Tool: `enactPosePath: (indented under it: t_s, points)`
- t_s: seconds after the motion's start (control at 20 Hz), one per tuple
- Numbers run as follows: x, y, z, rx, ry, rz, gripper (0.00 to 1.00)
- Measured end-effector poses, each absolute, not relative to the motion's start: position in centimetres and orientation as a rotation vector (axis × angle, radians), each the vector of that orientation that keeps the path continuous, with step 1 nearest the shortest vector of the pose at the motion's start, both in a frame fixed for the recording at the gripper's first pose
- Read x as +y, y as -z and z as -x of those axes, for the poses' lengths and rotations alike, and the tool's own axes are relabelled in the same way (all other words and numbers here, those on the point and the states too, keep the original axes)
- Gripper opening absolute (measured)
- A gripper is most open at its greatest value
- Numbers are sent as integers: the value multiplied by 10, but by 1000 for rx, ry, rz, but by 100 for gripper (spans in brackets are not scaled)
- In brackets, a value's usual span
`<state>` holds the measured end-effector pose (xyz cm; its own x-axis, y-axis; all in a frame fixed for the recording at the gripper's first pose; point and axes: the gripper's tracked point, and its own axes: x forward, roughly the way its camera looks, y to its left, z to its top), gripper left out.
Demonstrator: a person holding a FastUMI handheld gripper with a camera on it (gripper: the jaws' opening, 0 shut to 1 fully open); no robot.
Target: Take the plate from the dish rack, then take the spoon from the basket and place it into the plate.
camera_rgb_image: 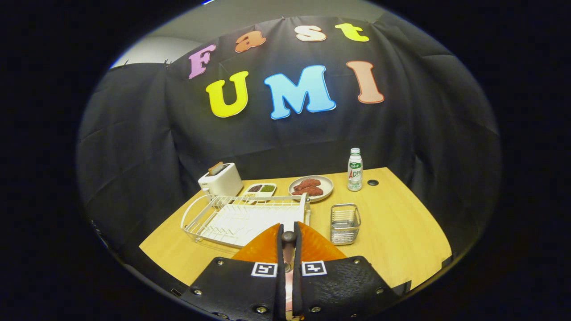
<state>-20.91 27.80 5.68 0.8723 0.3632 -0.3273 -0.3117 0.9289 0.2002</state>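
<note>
While the gripper [288, 240] is held above the orange plate [263, 247], its fingers are nearly closed on the dark spoon [288, 237] handle, presumably for release there; the emptied basket [345, 224] is seen just beyond the plate.

Orange plate [312, 247] mostly hidden behind tongs [288, 236]; spoon [288, 243] — only dark handle tip shows between them; bottle [355, 170] label unreadable.

Black cloth wall [134, 147], wooden table [401, 223]
</note>
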Motion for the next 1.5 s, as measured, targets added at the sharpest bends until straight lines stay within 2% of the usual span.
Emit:
enactPosePath:
  t_s: [0.35, 0.7, 0.75, 0.9, 1.0, 1.05, 1.2, 1.35, 1.5]
  points:
    - [326, -24, 219, 437, -442, -98, 6]
    - [334, 19, 221, 528, -460, -60, 6]
    - [331, 8, 221, 512, -466, -79, 6]
    - [330, 12, 217, 515, -481, -85, 14]
    - [322, 11, 215, 522, -472, -67, 24]
    - [316, 7, 210, 513, -454, -57, 33]
    - [300, -16, 206, 458, -421, -49, 37]
    - [280, -51, 197, 371, -382, -25, 48]
    - [257, -88, 188, 265, -323, 7, 48]
